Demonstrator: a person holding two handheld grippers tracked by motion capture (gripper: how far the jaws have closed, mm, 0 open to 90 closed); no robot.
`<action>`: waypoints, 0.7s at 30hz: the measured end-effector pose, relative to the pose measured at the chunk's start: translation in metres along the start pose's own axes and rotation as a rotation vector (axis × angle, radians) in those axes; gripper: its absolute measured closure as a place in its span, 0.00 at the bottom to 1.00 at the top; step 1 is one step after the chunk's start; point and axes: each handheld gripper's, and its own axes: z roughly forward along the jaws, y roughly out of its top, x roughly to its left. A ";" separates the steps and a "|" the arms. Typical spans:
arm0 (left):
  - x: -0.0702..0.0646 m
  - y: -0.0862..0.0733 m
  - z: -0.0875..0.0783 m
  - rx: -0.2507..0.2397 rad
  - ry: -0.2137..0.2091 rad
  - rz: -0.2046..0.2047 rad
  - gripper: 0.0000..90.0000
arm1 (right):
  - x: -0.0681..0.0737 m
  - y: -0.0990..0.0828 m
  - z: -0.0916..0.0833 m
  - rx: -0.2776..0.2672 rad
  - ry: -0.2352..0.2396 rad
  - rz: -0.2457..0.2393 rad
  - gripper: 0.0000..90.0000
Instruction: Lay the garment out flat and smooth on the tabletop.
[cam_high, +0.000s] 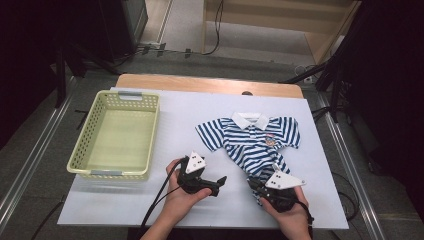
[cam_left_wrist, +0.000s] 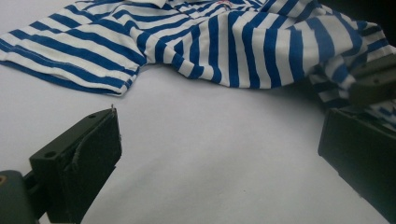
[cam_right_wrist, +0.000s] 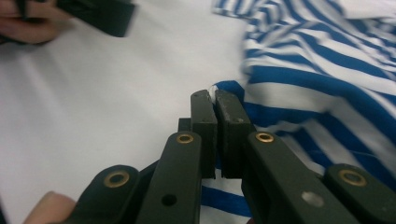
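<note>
Your right gripper (cam_right_wrist: 215, 100) is clamped on the striped shirt's (cam_high: 255, 142) hem at lower right, the shirt stretching toward the frame's top, while your left gripper (cam_left_wrist: 210, 140) gapes empty beside it.

The high view looks down and forward over the whole white table (cam_high: 150, 200); each gripper view sits low and very close, facing the striped shirt (cam_left_wrist: 243, 46); the right one looks a bit blurry.
</note>
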 end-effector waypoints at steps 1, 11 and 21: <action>0.000 0.000 0.000 -0.001 0.000 0.000 0.00 | 0.003 0.001 0.001 -0.001 0.012 -0.010 0.94; 0.001 0.000 -0.002 -0.015 0.002 -0.009 0.00 | 0.046 0.015 0.003 -0.049 0.179 -0.105 0.94; -0.002 0.000 0.002 0.015 0.032 0.003 0.06 | 0.043 0.017 -0.007 -0.110 0.196 -0.117 0.59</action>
